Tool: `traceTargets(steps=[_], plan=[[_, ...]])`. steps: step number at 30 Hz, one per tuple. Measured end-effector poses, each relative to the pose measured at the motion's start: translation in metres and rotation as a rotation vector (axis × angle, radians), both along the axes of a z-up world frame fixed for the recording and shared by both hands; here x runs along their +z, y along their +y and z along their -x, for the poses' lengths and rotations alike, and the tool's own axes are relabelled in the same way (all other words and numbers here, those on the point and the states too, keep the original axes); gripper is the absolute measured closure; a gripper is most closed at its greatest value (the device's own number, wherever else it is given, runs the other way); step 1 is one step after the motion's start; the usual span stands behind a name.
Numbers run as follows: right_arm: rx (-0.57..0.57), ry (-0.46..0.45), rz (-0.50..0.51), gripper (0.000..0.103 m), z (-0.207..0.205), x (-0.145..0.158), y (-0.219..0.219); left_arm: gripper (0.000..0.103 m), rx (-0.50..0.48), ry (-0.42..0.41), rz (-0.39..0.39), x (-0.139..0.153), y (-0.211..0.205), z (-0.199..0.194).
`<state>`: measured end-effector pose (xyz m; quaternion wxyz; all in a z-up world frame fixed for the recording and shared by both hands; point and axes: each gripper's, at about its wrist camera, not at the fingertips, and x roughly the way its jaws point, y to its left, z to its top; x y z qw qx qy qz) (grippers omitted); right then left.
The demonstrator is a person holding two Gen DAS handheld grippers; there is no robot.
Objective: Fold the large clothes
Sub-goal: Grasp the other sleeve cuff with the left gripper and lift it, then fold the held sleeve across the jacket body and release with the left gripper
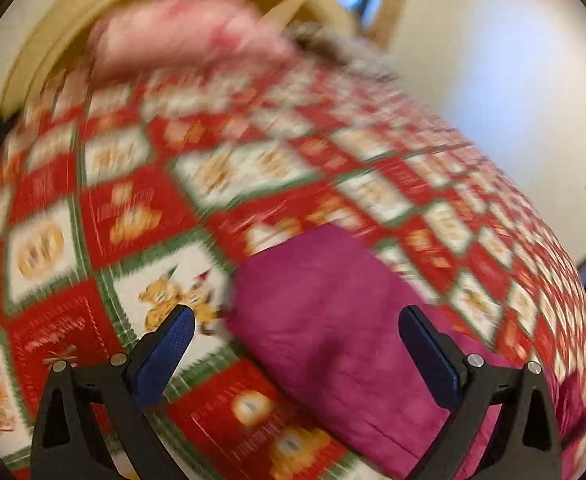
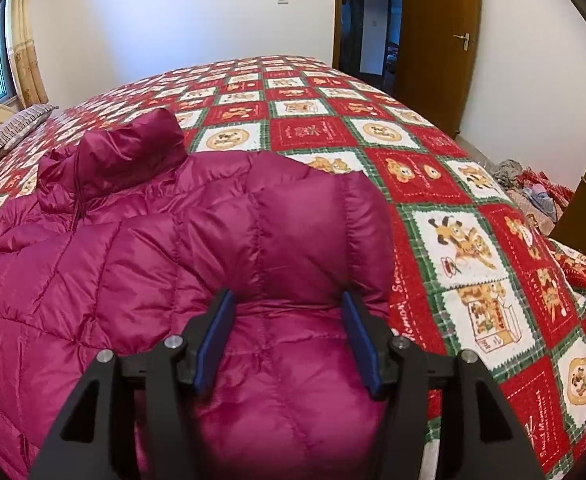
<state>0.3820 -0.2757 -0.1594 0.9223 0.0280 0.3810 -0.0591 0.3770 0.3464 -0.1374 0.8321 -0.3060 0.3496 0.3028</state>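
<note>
One magenta puffer jacket (image 2: 165, 232) on one checked quilt (image 2: 473, 216) reading "Sweet Memories" at 3 o'clock, left gripper (image 1: 295, 328) spread wide and empty, right gripper (image 2: 289, 312) apart astride a jacket fold, grip unclear.

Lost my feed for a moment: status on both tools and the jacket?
Left tool open, nothing held. Right tool part open, straddling jacket sleeve fold, no firm grip. Jacket on bedspread. Nothing in the way.

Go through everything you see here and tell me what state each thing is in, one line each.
Jacket: lying on the bed, a puffy part folded over on top.
Hood: flopped flat on the bedspread.
Bedspread: spread over the bed.
Pillow: lying at the bed's far corner.
Door: open.
Left hand-held gripper: open, above the jacket's edge.
Right hand-held gripper: open, jacket padding between its fingers.
</note>
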Motion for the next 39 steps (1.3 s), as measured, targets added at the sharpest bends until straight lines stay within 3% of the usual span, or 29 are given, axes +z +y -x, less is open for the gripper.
traceTargets(steps=[2, 4, 7, 8, 9, 11, 12, 15, 18, 22, 28, 31, 35, 39], plan=[[-0.001, 0.001, 0.007, 0.044, 0.0, 0.0, 0.001, 0.001, 0.039, 0.01, 0.083, -0.019, 0.014, -0.002], [-0.002, 0.003, 0.012, 0.044, -0.001, 0.0, 0.002, 0.001, 0.044, -0.019, 0.023, -0.017, 0.003, 0.004], [-0.001, 0.003, 0.015, 0.043, -0.001, 0.0, 0.002, 0.001, -0.044, 0.031, -0.093, -0.019, -0.02, -0.007], [-0.002, 0.003, 0.016, 0.043, -0.001, -0.001, 0.003, 0.006, -0.063, 0.045, -0.126, -0.021, -0.026, -0.008], [-0.002, 0.002, 0.016, 0.043, -0.001, -0.001, 0.003, 0.024, -0.071, 0.051, -0.147, -0.023, -0.03, -0.007], [-0.002, 0.002, 0.015, 0.043, 0.0, -0.001, 0.002, 0.047, -0.085, 0.047, -0.155, -0.023, -0.03, -0.007], [-0.001, 0.002, 0.015, 0.043, 0.0, -0.001, 0.002, 0.067, -0.101, 0.022, -0.142, -0.021, -0.03, -0.005], [-0.001, 0.002, 0.014, 0.043, 0.0, -0.001, 0.002, 0.083, -0.164, -0.037, -0.079, -0.016, -0.024, -0.006], [0.0, 0.0, 0.007, 0.043, -0.001, -0.001, 0.001, 0.087, -0.191, -0.069, -0.116, 0.003, -0.038, -0.006], [0.001, -0.001, 0.004, 0.042, 0.0, 0.0, 0.001, 0.087, -0.273, -0.187, -0.16, 0.049, -0.072, -0.007], [0.004, -0.007, -0.011, 0.041, 0.0, 0.0, 0.0, 0.087, -0.559, -0.4, -0.28, 0.134, -0.185, -0.004], [0.005, -0.009, -0.019, 0.041, 0.0, 0.0, -0.001, 0.087, -0.736, -0.476, -0.307, 0.154, -0.252, 0.0], [0.007, -0.014, -0.034, 0.04, 0.0, -0.001, -0.004, 0.087, -0.941, -0.527, -0.279, 0.152, -0.332, 0.006], [0.01, -0.019, -0.051, 0.039, 0.001, -0.001, -0.006, 0.087, -1.059, -0.481, -0.266, 0.12, -0.392, 0.008]])
